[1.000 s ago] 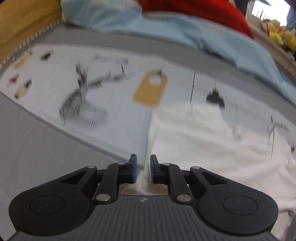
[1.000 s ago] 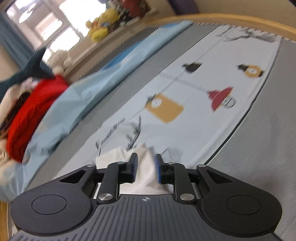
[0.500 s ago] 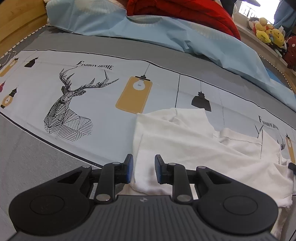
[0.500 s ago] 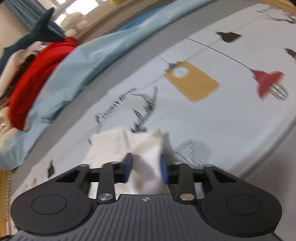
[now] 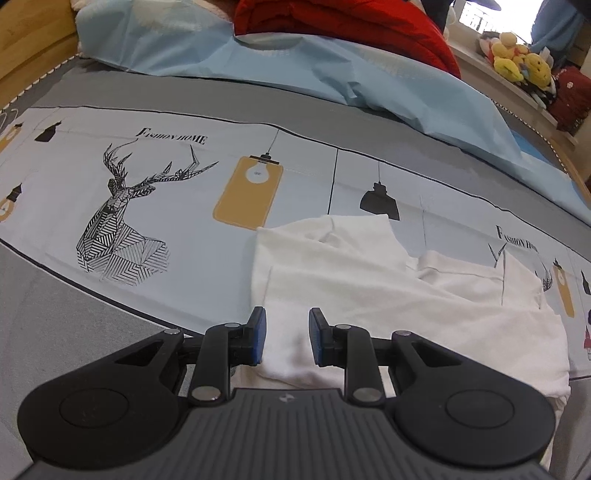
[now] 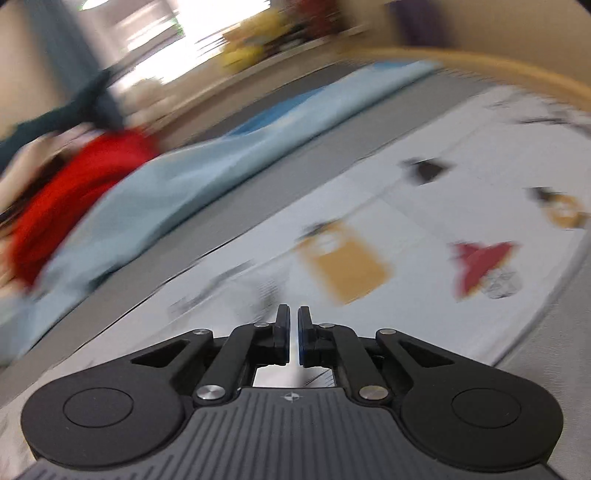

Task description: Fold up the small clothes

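Left wrist: left hand-held gripper (image 5: 283, 340) open over white garment (image 5: 388, 291); right hand-held gripper (image 6: 290, 334) nearly closed, empty.

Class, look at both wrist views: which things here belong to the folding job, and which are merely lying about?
Part of the job:
white garment
left gripper, open over its near edge
right gripper, nearly shut, nothing visible between its fingers

Lying about:
printed bedsheet
light blue cover
red fabric
yellow plush toys
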The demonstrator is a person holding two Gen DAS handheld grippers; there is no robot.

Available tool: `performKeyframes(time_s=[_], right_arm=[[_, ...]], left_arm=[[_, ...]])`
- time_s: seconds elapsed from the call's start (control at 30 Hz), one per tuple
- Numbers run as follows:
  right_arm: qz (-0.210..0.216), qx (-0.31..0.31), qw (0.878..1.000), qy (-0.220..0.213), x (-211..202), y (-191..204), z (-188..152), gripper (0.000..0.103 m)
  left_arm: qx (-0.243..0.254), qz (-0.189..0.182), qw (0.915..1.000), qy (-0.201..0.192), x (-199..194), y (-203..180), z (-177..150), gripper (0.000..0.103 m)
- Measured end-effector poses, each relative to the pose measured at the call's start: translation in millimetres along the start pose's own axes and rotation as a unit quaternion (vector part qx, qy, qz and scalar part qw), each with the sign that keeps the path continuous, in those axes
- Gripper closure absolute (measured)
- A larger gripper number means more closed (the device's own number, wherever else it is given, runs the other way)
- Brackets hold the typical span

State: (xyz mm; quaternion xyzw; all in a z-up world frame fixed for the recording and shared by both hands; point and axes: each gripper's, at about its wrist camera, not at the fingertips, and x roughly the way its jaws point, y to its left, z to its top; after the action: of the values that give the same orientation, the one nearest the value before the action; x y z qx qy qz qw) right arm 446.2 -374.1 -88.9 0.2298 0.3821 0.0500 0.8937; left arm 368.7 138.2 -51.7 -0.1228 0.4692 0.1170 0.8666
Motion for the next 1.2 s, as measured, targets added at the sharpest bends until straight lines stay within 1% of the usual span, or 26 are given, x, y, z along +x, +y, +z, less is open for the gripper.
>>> performKeyframes(time_s=[0.07, 0.1, 0.13, 0.17, 0.2, 0.27, 0.3, 0.33, 0.37, 0.4, 0.47, 0.5, 0.53, 0.6, 0.63, 0.67, 0.7, 0.73, 0.77, 0.83, 0.87, 0.9, 0.97, 1.0, 1.13, 1.2], right_arm=[[0.054, -0.075, 0.993, 0.070, 1.5, 16.6, -15.9, 0.098], [0.040, -0.130, 0.985, 0.108, 3.7, 22.4, -29.9, 0.097], [-0.011, -0.171, 0.974, 0.146, 8.9, 20.2, -45.8, 0.097], [-0.046, -0.176, 0.968, 0.173, 12.5, 9.9, -56.2, 0.099], [-0.044, -0.150, 0.973, 0.168, 6.4, -1.6, -58.4, 0.100], [-0.037, -0.112, 0.983, 0.142, -9.6, -3.1, -50.1, 0.098], [-0.025, -0.122, 0.985, 0.115, -19.5, 3.2, -47.7, 0.092], [-0.009, -0.139, 0.986, 0.094, -26.2, 10.0, -47.9, 0.092], [0.002, -0.152, 0.984, 0.093, -27.5, 15.3, -49.6, 0.092], [0.004, -0.164, 0.980, 0.111, -23.7, 18.4, -55.2, 0.092], [-0.033, -0.181, 0.970, 0.158, -8.3, 13.3, -70.8, 0.092], [-0.051, -0.175, 0.969, 0.165, -5.7, 7.4, -75.7, 0.097], [-0.047, -0.157, 0.975, 0.152, -11.2, 7.4, -73.0, 0.097], [-0.005, -0.143, 0.984, 0.110, -25.9, 12.4, -67.4, 0.094], [0.000, -0.161, 0.980, 0.115, -25.9, 13.5, -71.1, 0.094], [-0.039, -0.187, 0.971, 0.145, -18.7, 10.7, -77.3, 0.094], [-0.068, -0.192, 0.967, 0.150, -17.8, 5.5, -82.3, 0.096], [-0.078, -0.174, 0.971, 0.142, -23.1, 2.0, -79.5, 0.095], [-0.084, -0.144, 0.976, 0.143, -29.8, -0.2, -73.5, 0.087], [-0.088, -0.118, 0.983, 0.108, -54.2, 5.1, -61.1, 0.086], [-0.085, -0.116, 0.986, 0.087, -69.4, 10.0, -57.5, 0.086], [-0.079, -0.113, 0.988, 0.070, -84.4, 16.3, -53.9, 0.085], [-0.063, -0.104, 0.991, 0.048, -118.9, 26.0, -50.6, 0.084], [-0.055, -0.103, 0.993, 0.037, -137.9, 29.6, -51.2, 0.084], [-0.031, -0.109, 0.993, 0.014, -194.9, 40.6, -66.9, 0.079], [-0.027, -0.113, 0.993, 0.011, -216.6, 43.0, -81.1, 0.070]], left_arm=[[0.001, -0.002, 1.0000, -0.002, -3.3, 1.7, 1.5, 0.076], [0.001, -0.002, 1.0000, -0.003, -5.2, 2.4, 1.9, 0.076], [0.001, -0.003, 1.0000, -0.003, -7.4, 3.9, 2.2, 0.076], [0.001, -0.003, 1.0000, -0.004, -9.4, 5.3, 2.3, 0.076], [0.000, -0.003, 1.0000, -0.004, -11.0, 6.7, 2.6, 0.076], [-0.004, -0.005, 1.0000, -0.004, -14.7, 8.9, 3.1, 0.076], [-0.004, -0.007, 1.0000, -0.003, -16.2, 9.1, 2.9, 0.076], [-0.002, -0.011, 0.9999, -0.002, -16.8, 8.8, 2.5, 0.076], [0.000, -0.014, 0.9999, 0.001, -16.7, 8.4, 1.6, 0.075], [0.005, -0.018, 0.9998, 0.004, -15.5, 8.2, 0.2, 0.072], [0.021, -0.022, 0.9995, 0.013, -8.8, 8.2, -5.4, 0.069], [0.029, -0.019, 0.9992, 0.019, -3.7, 8.7, -8.7, 0.069], [0.033, -0.013, 0.9990, 0.025, 2.8, 10.7, -13.4, 0.069], [0.031, 0.002, 0.9988, 0.038, 17.5, 18.0, -24.5, 0.069], [0.033, 0.009, 0.9981, 0.052, 26.7, 21.5, -31.0, 0.069], [0.038, 0.017, 0.9965, 0.072, 36.8, 24.7, -38.8, 0.070], [0.039, 0.024, 0.9948, 0.092, 44.5, 28.6, -46.9, 0.069], [0.026, 0.019, 0.9949, 0.096, 45.1, 33.4, -51.6, 0.070], [0.010, 0.014, 0.9953, 0.095, 39.6, 37.2, -52.2, 0.070], [0.008, 0.008, 0.9972, 0.075, 21.4, 37.6, -50.3, 0.070], [0.020, 0.001, 0.9982, 0.057, 12.7, 34.7, -50.1, 0.070], [0.040, -0.003, 0.9978, 0.054, 8.0, 30.9, -51.2, 0.070], [0.061, 0.011, 0.9949, 0.080, -2.0, 28.3, -54.8, 0.070], [0.057, 0.011, 0.9959, 0.070, -14.1, 30.6, -56.1, 0.070], [0.072, -0.028, 0.9967, 0.027, -82.1, 30.8, -70.5, 0.070], [0.087, -0.041, 0.9953, 0.013, -112.2, 28.5, -88.5, 0.069]])
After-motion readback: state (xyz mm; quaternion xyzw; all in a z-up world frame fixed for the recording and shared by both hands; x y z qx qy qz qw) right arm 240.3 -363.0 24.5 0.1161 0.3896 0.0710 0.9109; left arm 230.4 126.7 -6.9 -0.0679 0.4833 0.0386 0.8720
